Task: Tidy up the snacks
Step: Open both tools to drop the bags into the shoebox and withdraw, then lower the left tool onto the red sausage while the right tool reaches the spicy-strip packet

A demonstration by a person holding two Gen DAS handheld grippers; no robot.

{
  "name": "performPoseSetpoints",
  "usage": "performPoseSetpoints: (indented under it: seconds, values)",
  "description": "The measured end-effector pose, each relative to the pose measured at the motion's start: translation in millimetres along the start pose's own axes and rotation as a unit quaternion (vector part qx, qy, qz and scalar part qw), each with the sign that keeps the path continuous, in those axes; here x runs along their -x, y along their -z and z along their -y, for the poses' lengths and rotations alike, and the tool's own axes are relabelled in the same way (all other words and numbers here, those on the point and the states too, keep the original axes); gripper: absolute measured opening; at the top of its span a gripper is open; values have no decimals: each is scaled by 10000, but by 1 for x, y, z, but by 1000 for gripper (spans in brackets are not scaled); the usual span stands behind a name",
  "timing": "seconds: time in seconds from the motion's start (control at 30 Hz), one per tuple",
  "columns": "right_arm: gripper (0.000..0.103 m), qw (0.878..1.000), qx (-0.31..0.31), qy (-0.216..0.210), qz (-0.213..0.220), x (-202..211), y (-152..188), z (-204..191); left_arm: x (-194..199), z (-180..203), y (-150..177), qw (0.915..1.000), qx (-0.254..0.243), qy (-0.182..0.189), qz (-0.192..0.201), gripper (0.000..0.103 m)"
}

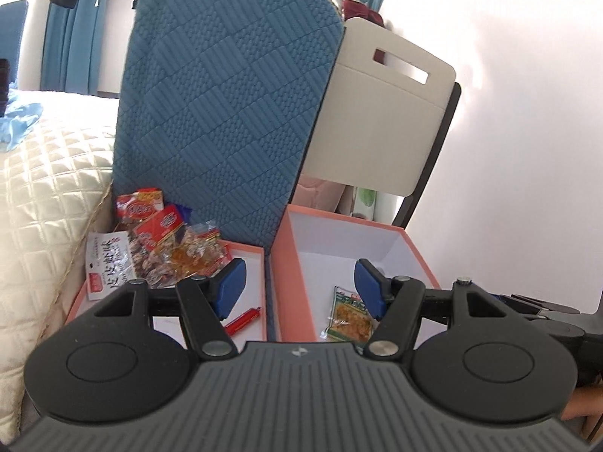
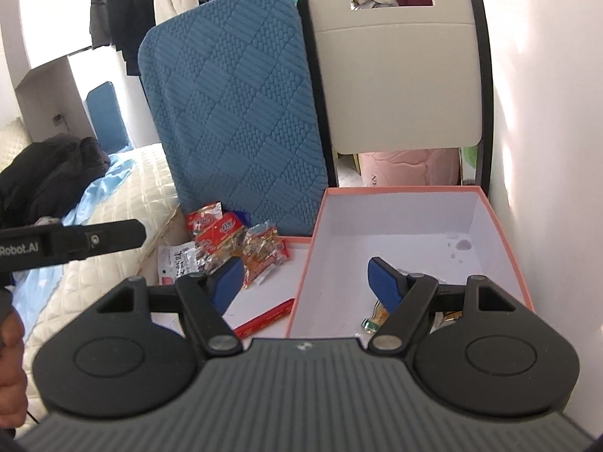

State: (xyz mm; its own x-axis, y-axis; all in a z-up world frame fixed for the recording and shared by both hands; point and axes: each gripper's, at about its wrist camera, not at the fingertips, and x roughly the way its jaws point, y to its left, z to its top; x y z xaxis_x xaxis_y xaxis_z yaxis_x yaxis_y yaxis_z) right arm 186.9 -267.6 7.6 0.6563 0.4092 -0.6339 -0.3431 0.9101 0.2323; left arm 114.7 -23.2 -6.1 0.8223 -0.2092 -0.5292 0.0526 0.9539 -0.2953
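Note:
Two pink-rimmed white boxes stand side by side. The shallow left tray (image 1: 247,249) (image 2: 297,242) holds a pile of snack packets (image 1: 162,241) (image 2: 230,239) at its far end and a red stick packet (image 1: 243,321) (image 2: 265,318) near the front. The deep right box (image 1: 290,263) (image 2: 505,248) holds a green-and-orange snack packet (image 1: 348,318), partly hidden in the right wrist view (image 2: 377,318). My left gripper (image 1: 301,288) is open and empty above the wall between the boxes. My right gripper (image 2: 305,284) is open and empty over the deep box's left wall.
A blue quilted cushion (image 1: 226,105) (image 2: 233,128) leans upright behind the tray. A white chair back (image 1: 380,120) (image 2: 395,75) stands behind the deep box. A cream quilted bed (image 1: 49,203) (image 2: 124,196) lies to the left, a white wall to the right.

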Motion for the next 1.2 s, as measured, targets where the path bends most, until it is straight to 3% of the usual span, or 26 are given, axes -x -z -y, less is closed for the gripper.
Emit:
performPoseSetpoints:
  seconds: [0.77, 1.2]
  values:
    - [74, 9983, 106, -101, -569, -13, 50, -35, 4, -40, 37, 9987, 385, -220, -244, 69]
    - [74, 9964, 253, -152, -795, -34, 53, -52, -13, -69, 52, 9965, 556, -314, -537, 69]
